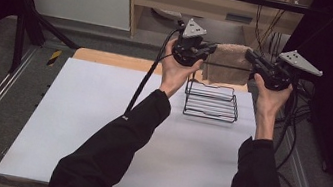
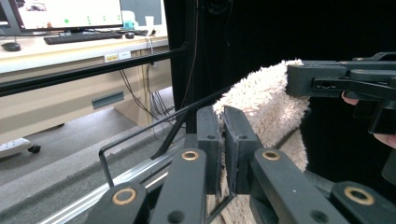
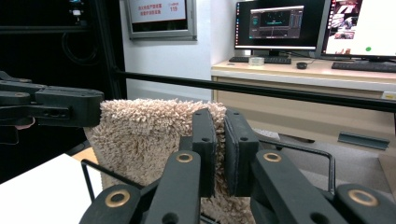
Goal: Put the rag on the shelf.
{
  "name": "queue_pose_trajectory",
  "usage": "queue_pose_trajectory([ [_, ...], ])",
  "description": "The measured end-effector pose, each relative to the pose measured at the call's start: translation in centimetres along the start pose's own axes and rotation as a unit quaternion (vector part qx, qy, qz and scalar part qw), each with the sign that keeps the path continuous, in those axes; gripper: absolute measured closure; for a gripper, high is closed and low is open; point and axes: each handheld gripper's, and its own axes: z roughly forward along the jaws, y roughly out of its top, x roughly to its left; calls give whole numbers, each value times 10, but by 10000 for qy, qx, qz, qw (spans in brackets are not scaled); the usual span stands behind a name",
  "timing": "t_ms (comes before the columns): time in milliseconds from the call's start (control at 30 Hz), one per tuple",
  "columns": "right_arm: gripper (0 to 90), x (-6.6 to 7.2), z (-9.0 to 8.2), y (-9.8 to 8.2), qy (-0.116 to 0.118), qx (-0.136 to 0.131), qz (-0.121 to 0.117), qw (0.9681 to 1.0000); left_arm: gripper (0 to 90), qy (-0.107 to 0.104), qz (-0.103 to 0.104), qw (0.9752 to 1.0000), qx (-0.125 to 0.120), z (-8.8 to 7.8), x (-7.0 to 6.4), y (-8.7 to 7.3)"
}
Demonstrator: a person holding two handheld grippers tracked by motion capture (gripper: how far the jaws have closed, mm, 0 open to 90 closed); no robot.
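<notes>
White sheeting is covering the bench (image 1: 98,128), with grey floor and metal rails lying around it and a wooden desk standing beyond. Above the far edge of the bench, a beige shaggy towel (image 1: 228,63) is hanging in the air, stretched between two hand-held grippers; its pile is looking thick, looped and fluffy. From the high view, the left hand-held gripper (image 1: 210,50) is clenching one upper edge of the towel and the right hand-held gripper (image 1: 250,56) is clenching the other, both pointing inward toward each other. Just below and in front of the towel, a black wire rack (image 1: 212,100) is sitting on the bench, near its far edge. Only the left gripper view is showing the towel (image 2: 261,107) draping down past the nearly closed jaws of the left hand-held gripper (image 2: 223,140), with a rack wire (image 2: 140,135) crossing in front and the right hand-held gripper (image 2: 299,84) biting the fabric farther off. Meanwhile the right gripper view is revealing the towel's broad face (image 3: 140,135), pinched at its edge by the right hand-held gripper (image 3: 219,140), the left hand-held gripper (image 3: 95,109) gripping the opposite side, and monitors (image 3: 275,23) glowing on a desk behind a black bar (image 3: 280,91). Rack wires (image 3: 88,172) are rising in front of the towel's lower part there.
</notes>
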Motion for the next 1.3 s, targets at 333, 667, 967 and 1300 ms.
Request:
queue_pose_trajectory([
  [333, 835, 4, -13, -3, 36, 118, -7, 9999, 855, -225, 82, 9996, 173, -6, -8, -4],
  [667, 830, 9, -27, -10, 130, 426, -75, 9990, 851, -250, 134, 9985, 462, -9, -17, -13],
  [967, 832, 9, -31, -18, 223, 552, -60, 9982, 824, -262, 130, 9980, 562, -14, -20, -17],
  [1300, 831, 10, -32, -26, 258, 541, -98, 9982, 805, -186, -193, 9992, 293, -32, -11, 9],
])
